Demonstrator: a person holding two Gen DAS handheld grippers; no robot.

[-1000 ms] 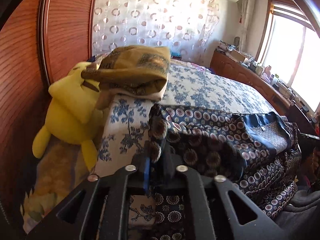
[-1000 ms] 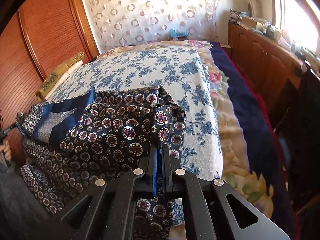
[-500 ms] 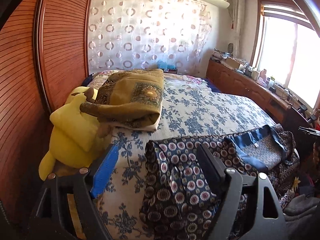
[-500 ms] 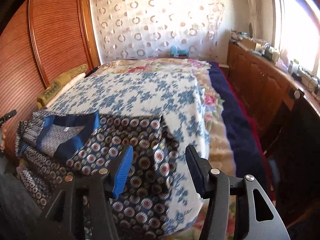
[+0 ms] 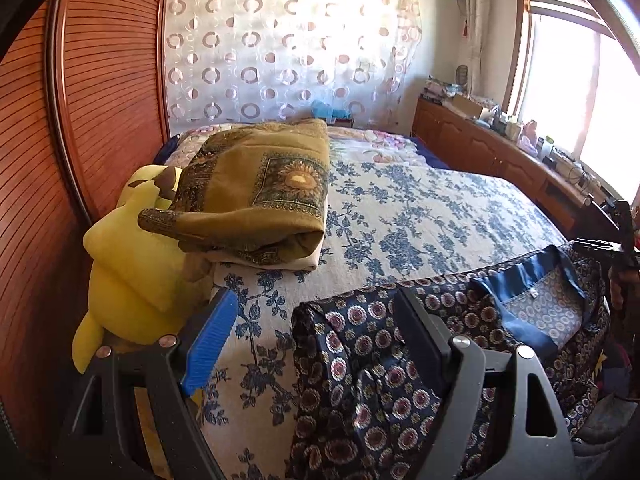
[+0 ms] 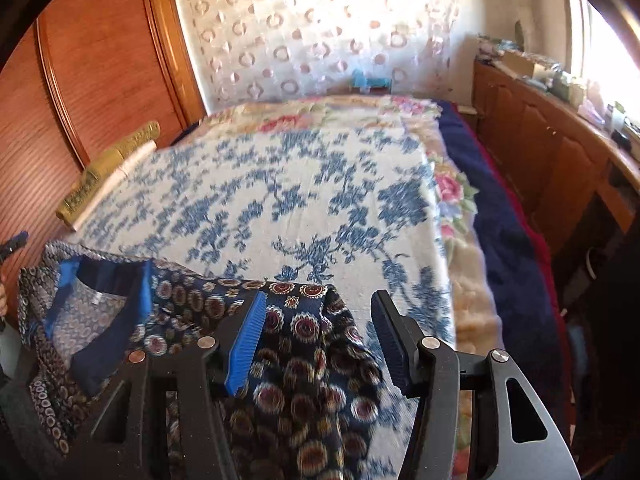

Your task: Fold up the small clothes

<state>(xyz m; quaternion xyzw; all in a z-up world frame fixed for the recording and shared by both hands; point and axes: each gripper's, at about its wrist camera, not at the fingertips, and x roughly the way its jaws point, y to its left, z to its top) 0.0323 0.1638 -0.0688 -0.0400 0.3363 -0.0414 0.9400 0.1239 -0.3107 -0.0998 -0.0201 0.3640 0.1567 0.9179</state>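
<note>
Both grippers have let go of the shirt (image 5: pixel 400 376) they were pinching a second ago, and their jaws have just been opening; each camera now sees more of the room. The left gripper (image 5: pixel 312 332) stands wide, its blue pad over the bedspread (image 5: pixel 420 216) and its dark pad over the shirt's folded edge, pressing on nothing. The right gripper (image 6: pixel 318 340) is about half open above the shirt's other folded edge (image 6: pixel 308 364), the cloth under the gap but not clamped. The shirt, dark blue with round medallions, lies at the near edge of the bed, collar (image 5: pixel 536 280) up and both sides turned in. Further up the bed a folded brown blanket (image 5: pixel 256 188) rests partly on a yellow plush (image 5: pixel 132 280) by the wooden wardrobe (image 5: pixel 100 80)
</note>
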